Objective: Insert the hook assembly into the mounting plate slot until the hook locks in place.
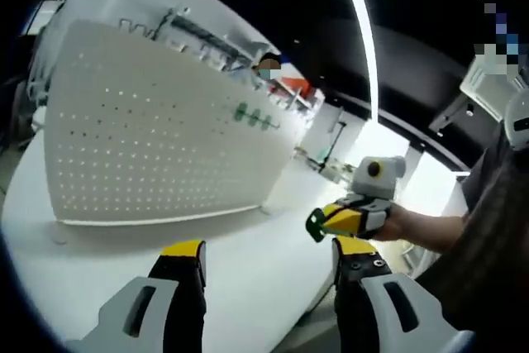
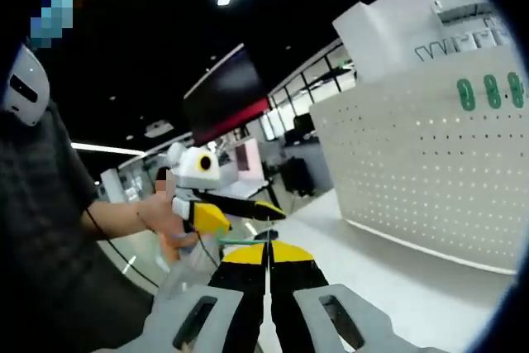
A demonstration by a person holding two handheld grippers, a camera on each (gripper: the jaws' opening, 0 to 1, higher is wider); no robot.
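The left gripper view takes in a white perforated metal mounting plate (image 1: 157,134), a broad, smooth panel standing upright on a glossy white tabletop (image 1: 256,274), its face dotted with regular rows of small round holes. Near its upper right edge sit 3 small green oval pieces (image 1: 254,116) in a row. At the bottom of this view the left gripper (image 1: 269,262) rises with grey moulded plastic fingers capped in yellow and black; its jaws stand wide apart with bare tabletop between them and nothing held. To the right, a person's hand (image 1: 405,225) carries the right gripper (image 1: 318,225), yellow and black, whose tip bears a small green piece, just beside the left gripper's right jaw. The right gripper view gives what the other does not: on the left, the person's dark sleeve and hand (image 2: 165,217) around the left gripper (image 2: 273,212), seen from the front with long black jaws, and overhead a dark ceiling with bright strip lights. At the bottom centre, the right gripper's (image 2: 269,255) yellow-tipped jaws are pressed together, pinching a thin green wire hook (image 2: 240,241) whose slender bar runs off to the left of the tips. To the right stands the same plate (image 2: 430,179), well apart from the hook, with the green ovals (image 2: 492,91) high on it.
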